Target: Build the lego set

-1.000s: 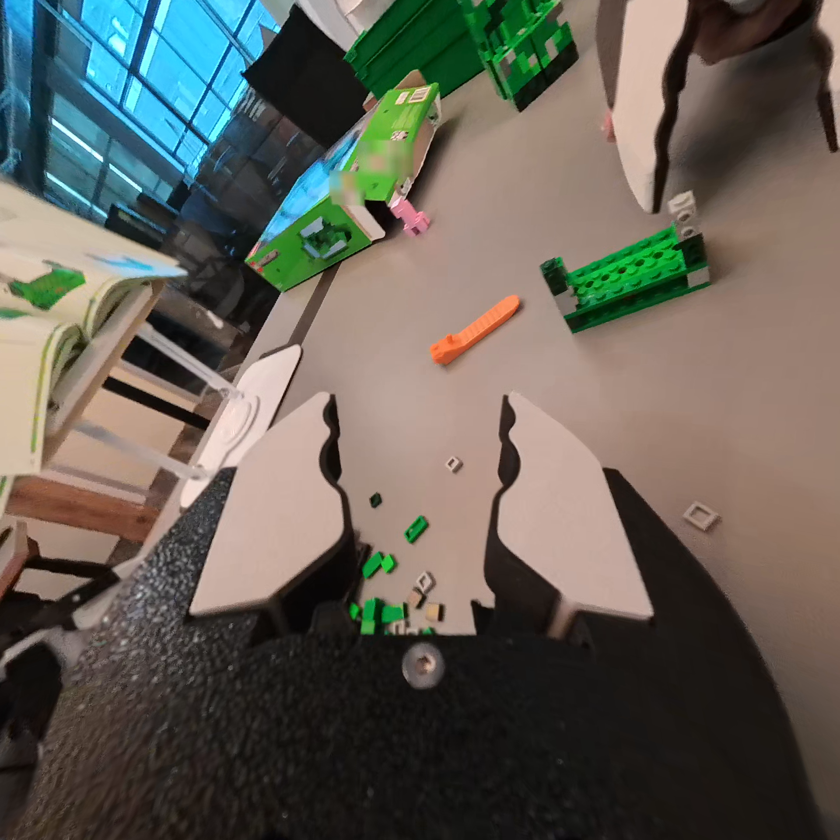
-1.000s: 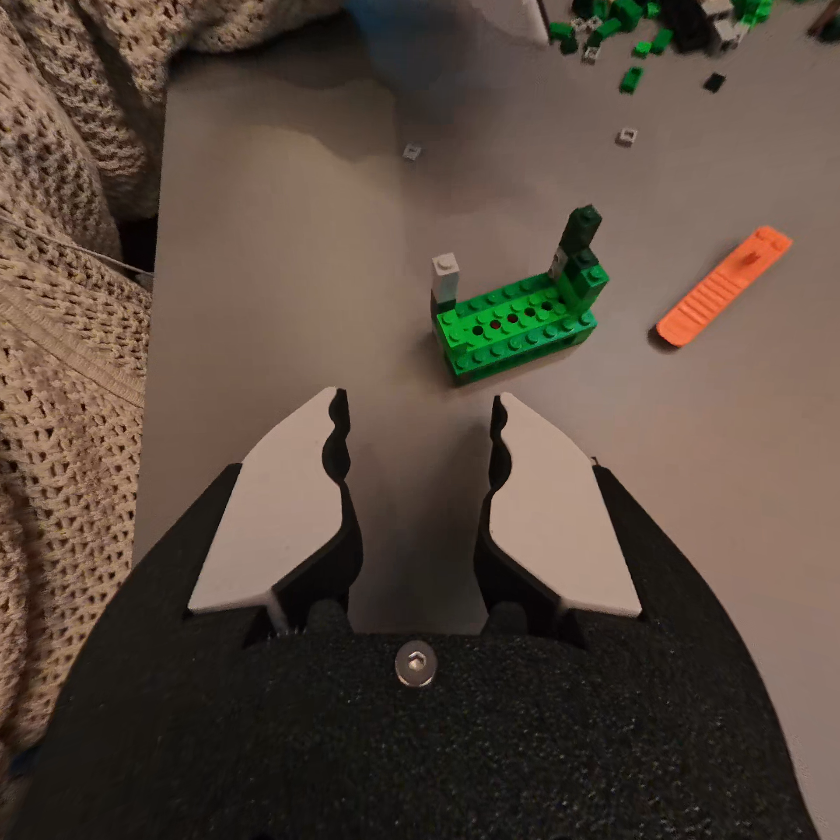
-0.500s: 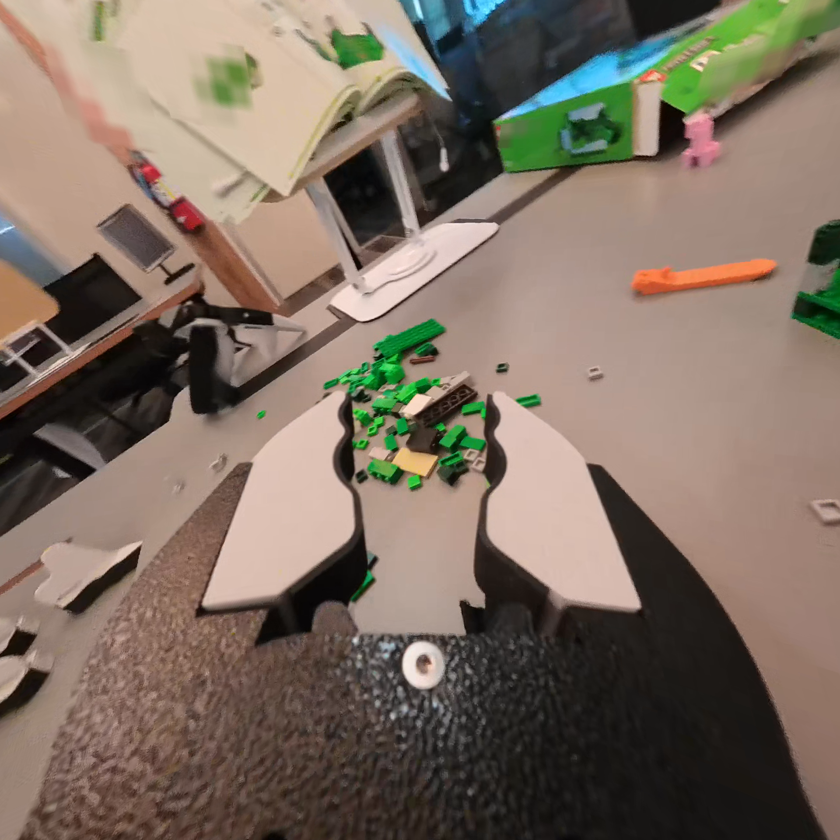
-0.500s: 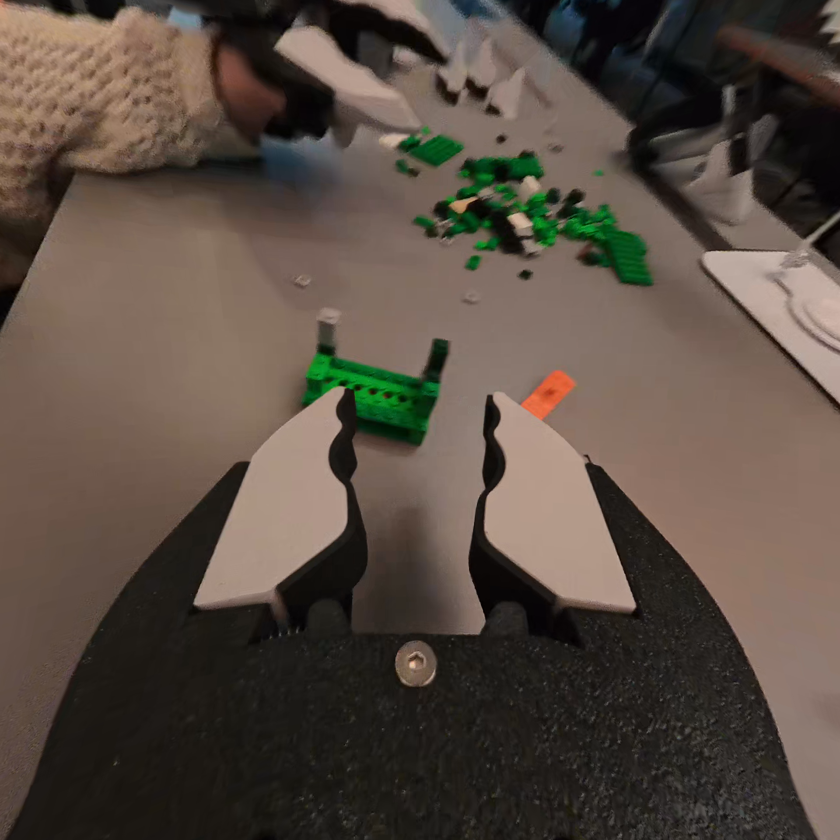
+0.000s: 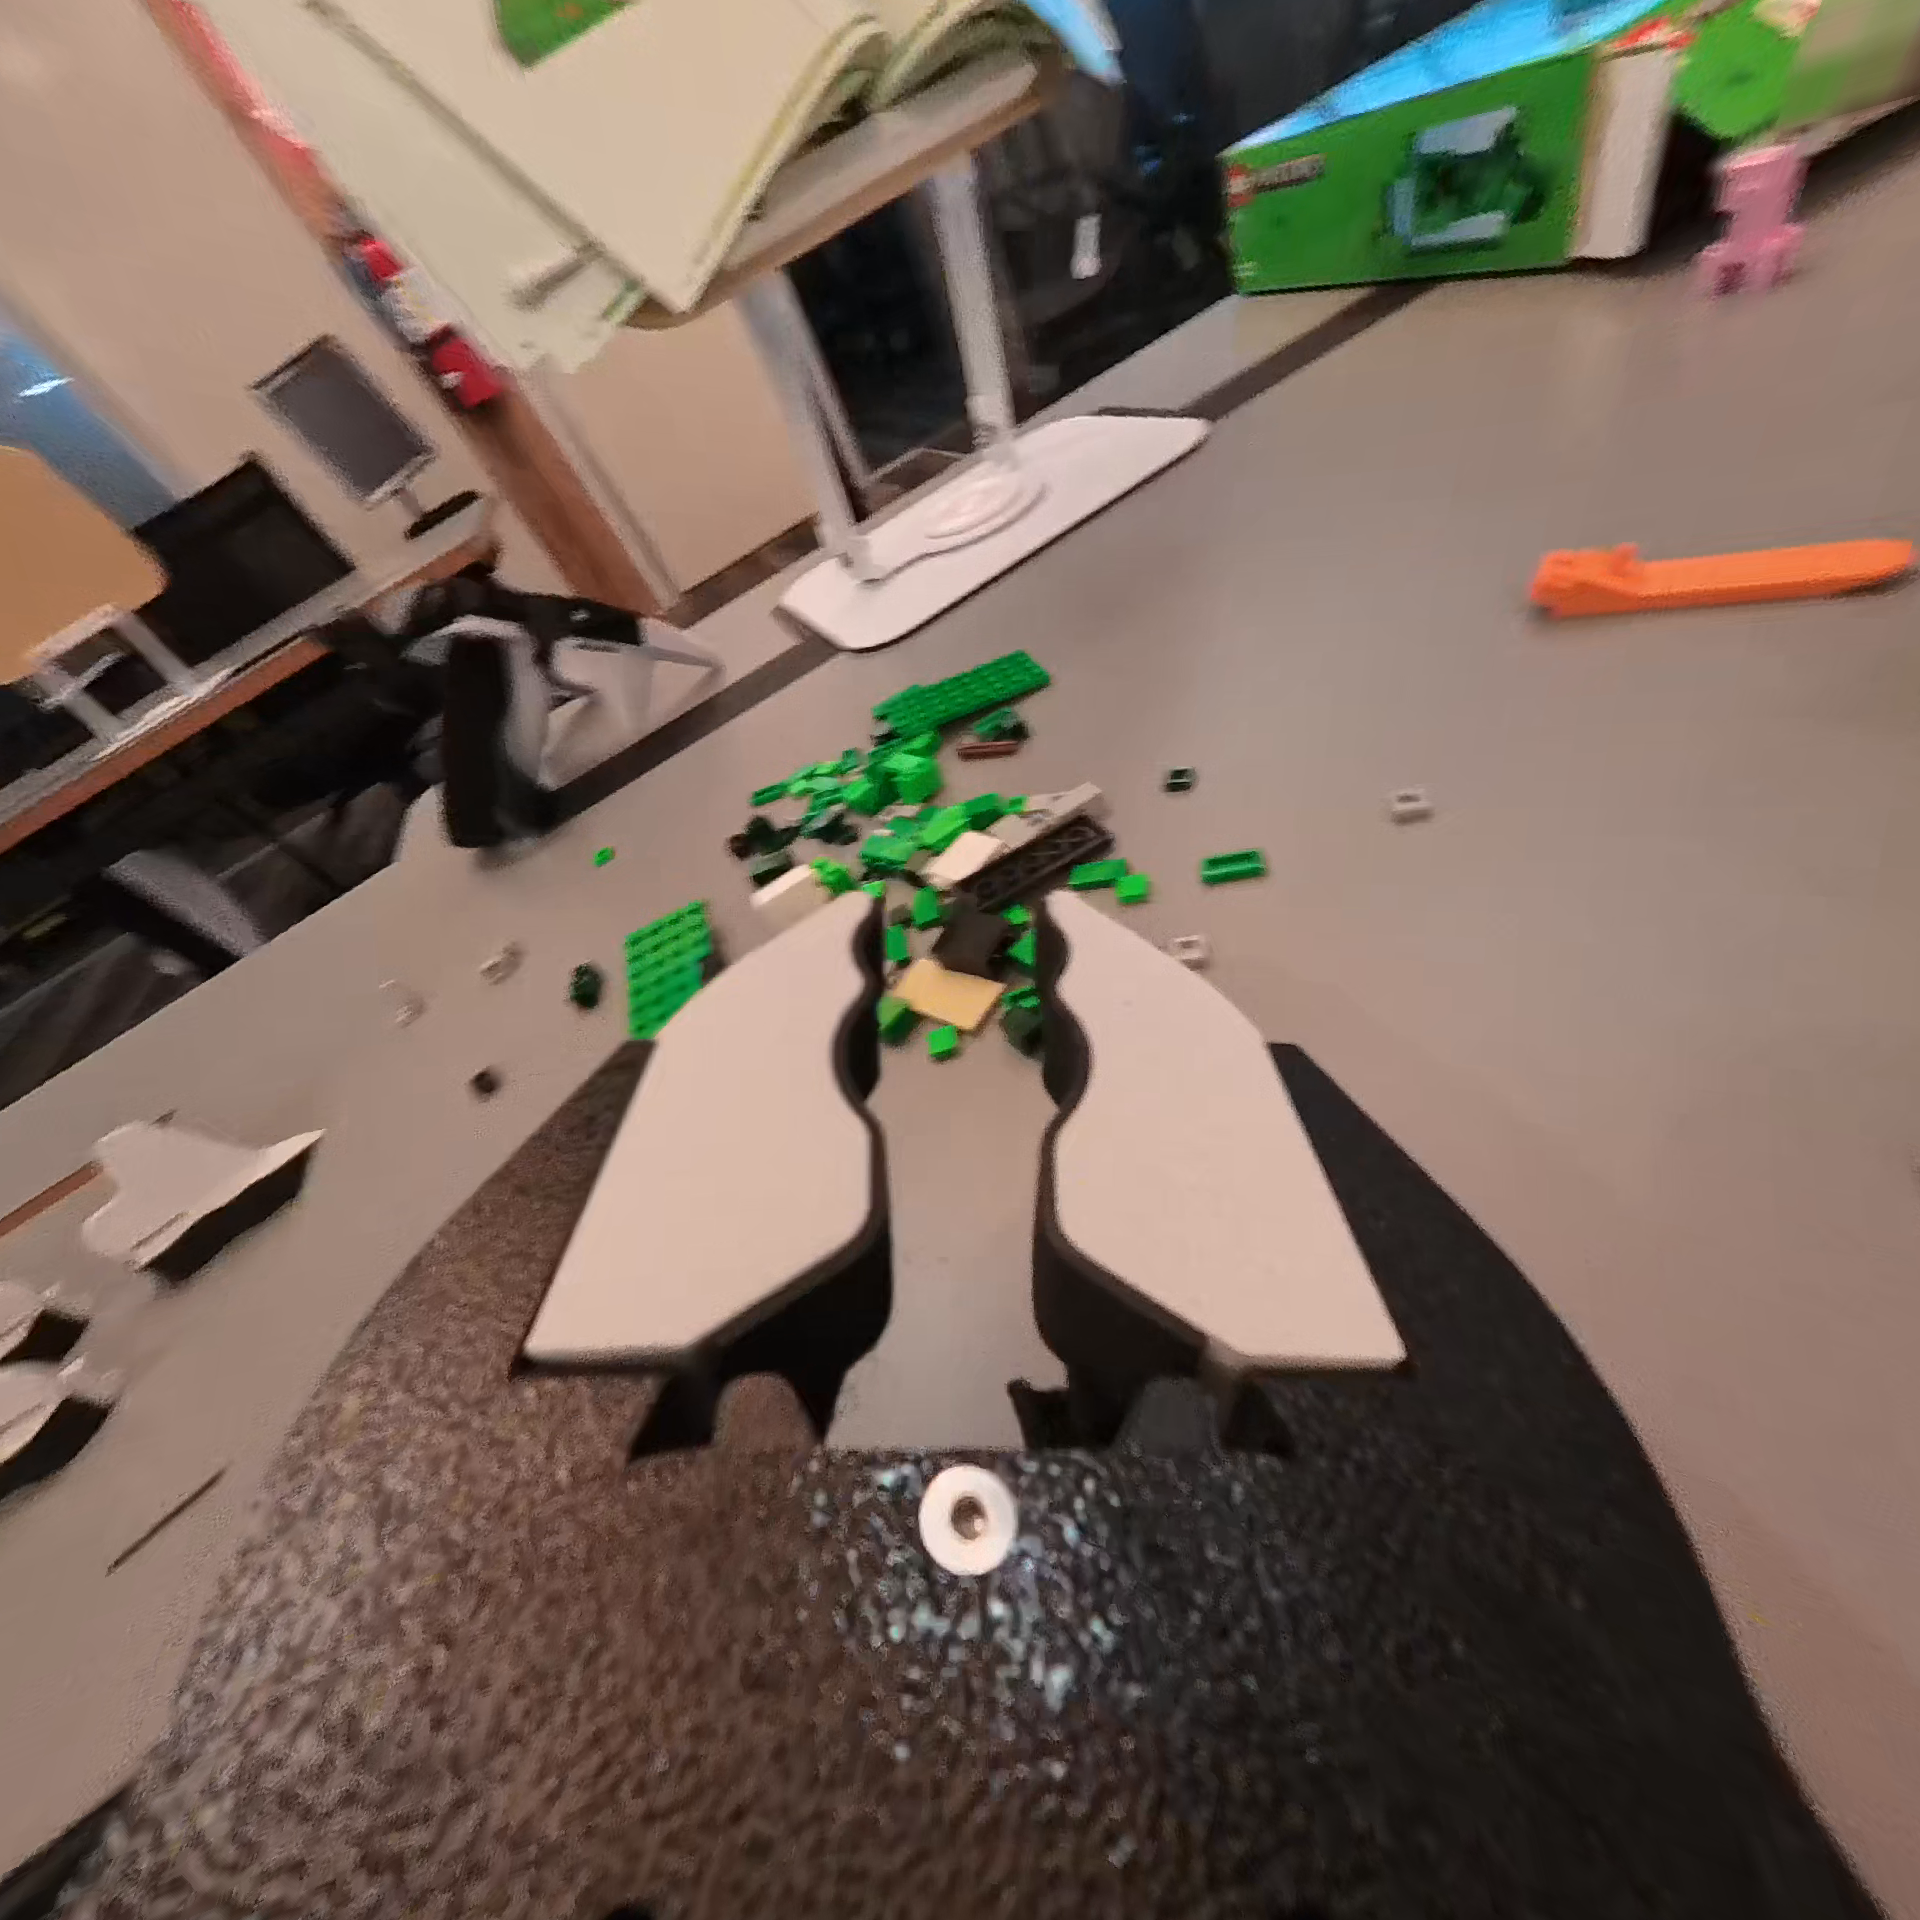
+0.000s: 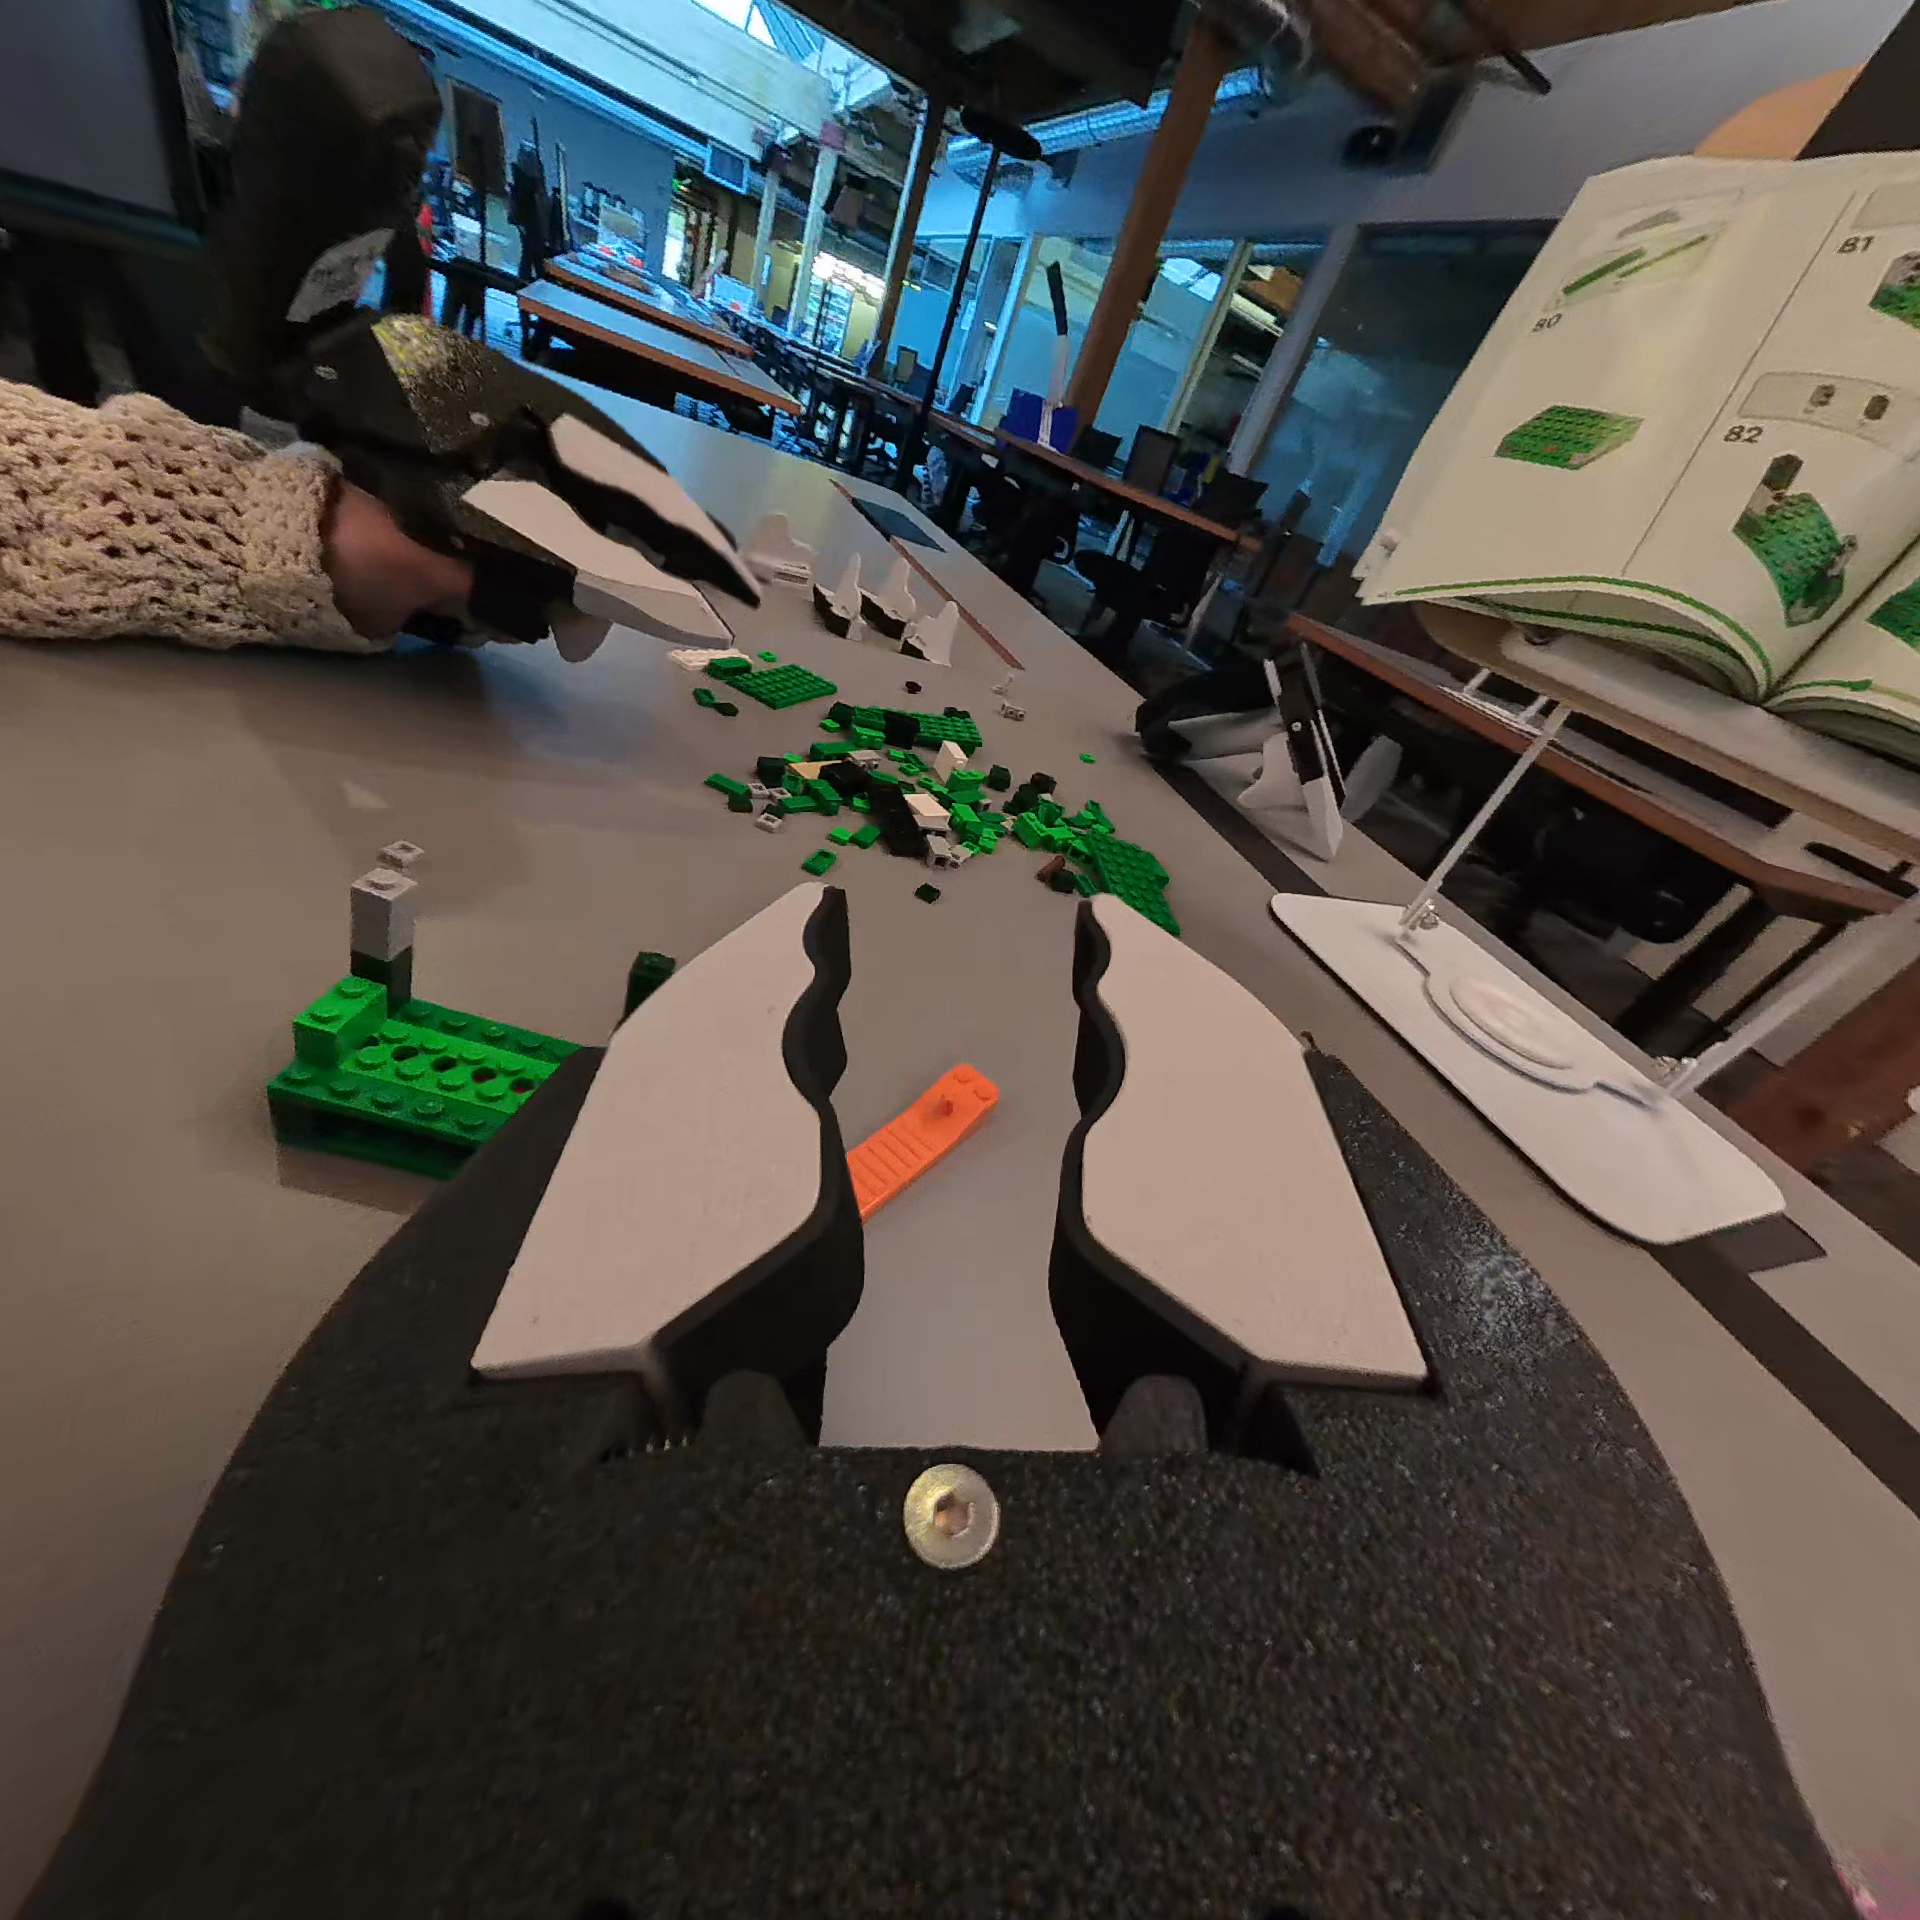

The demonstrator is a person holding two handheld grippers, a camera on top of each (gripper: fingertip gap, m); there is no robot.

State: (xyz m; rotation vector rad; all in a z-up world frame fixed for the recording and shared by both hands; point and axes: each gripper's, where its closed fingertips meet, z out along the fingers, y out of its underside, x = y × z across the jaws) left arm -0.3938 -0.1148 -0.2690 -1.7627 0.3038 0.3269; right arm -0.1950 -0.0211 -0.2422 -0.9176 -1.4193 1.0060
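Hunting for the next piece, your left gripper (image 5: 961, 925) hovers unclenched at the near edge of the loose brick pile (image 5: 935, 831); your right gripper (image 6: 956, 914), empty and parted, waits beside the green build (image 6: 405, 1060), well short of that pile; choose one brick and pinch it cleanly

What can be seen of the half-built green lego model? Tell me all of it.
The half-built green lego model stands on the grey table, left of the right hand-held gripper, whose finger hides its right end. It is a low, studded base of bright green plastic bricks with a row of round holes along its top. A raised green brick sits at its left end, carrying a dark green, then light grey column. A dark green post stands toward the right. Nothing grips it.
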